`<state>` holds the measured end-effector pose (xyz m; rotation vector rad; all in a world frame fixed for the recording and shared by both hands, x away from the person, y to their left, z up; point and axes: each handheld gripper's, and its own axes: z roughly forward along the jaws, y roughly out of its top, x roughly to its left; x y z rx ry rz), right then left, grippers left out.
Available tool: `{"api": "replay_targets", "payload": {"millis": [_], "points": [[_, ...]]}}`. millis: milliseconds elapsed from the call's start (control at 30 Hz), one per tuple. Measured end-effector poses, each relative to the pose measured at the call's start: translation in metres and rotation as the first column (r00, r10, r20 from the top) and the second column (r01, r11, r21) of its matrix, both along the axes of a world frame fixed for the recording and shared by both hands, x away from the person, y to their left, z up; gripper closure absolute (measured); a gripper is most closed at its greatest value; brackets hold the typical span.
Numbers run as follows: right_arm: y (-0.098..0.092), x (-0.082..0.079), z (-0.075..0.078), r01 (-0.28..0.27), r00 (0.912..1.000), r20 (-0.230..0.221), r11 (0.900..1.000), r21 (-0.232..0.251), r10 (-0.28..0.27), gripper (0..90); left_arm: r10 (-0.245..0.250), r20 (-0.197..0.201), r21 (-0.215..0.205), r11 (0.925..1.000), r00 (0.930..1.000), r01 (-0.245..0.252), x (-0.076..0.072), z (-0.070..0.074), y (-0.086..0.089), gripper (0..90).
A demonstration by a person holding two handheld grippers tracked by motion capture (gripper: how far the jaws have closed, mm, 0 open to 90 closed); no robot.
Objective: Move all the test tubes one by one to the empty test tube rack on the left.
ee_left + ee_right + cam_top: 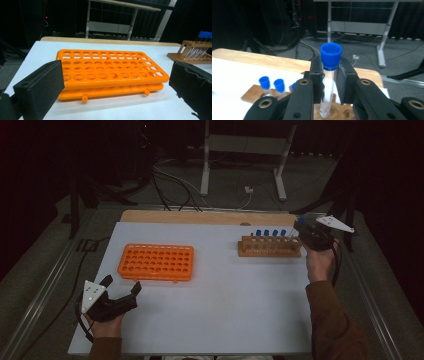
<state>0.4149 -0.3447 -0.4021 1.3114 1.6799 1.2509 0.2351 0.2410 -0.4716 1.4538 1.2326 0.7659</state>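
The right claw (329,85) is clamping a blue-capped test tube (329,82) upright over the wooden rack (270,247); the left claw (121,288) is resting wide open, holding nothing, near the orange rack (107,72) on the desk (225,300)

White desk (225,305), wooden strip (200,216) along its 12 o'clock edge. Orange rack (156,262) lying flat at 10 o'clock of desk centre, rows of round holes all vacant, small pegs jutting from its 6 o'clock side. Beyond the desk at 12 o'clock, grey floor with a white metal frame (245,155) standing on two legs. Black and white cables (175,185) snaking across the floor at 11 o'clock, white plug (248,190) just beside the frame's foot. Dark curtains behind.
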Motion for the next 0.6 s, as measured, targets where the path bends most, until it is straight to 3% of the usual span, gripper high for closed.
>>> {"api": "replay_targets", "payload": {"millis": [200,400,600], "points": [[0.01,-0.007,-0.002,-0.064,0.9977,-0.02,0.998,0.018,0.064,76.8,-0.059,-0.011,-0.006,0.9983,0.9982,0.059,0.005,0.006,-0.012,0.7],[0.025,-0.013,-0.004,-0.118,0.9922,-0.037,0.992,0.042,0.119,76.8,-0.154,-0.019,-0.029,0.9877,0.9879,0.153,0.02,0.015,-0.028,0.7],[0.048,-0.018,-0.006,-0.183,0.981,-0.051,0.981,0.07,0.187,76.7,-0.188,-0.032,0.005,0.9821,0.9816,0.188,0.036,0.027,-0.047,0.7]]}}
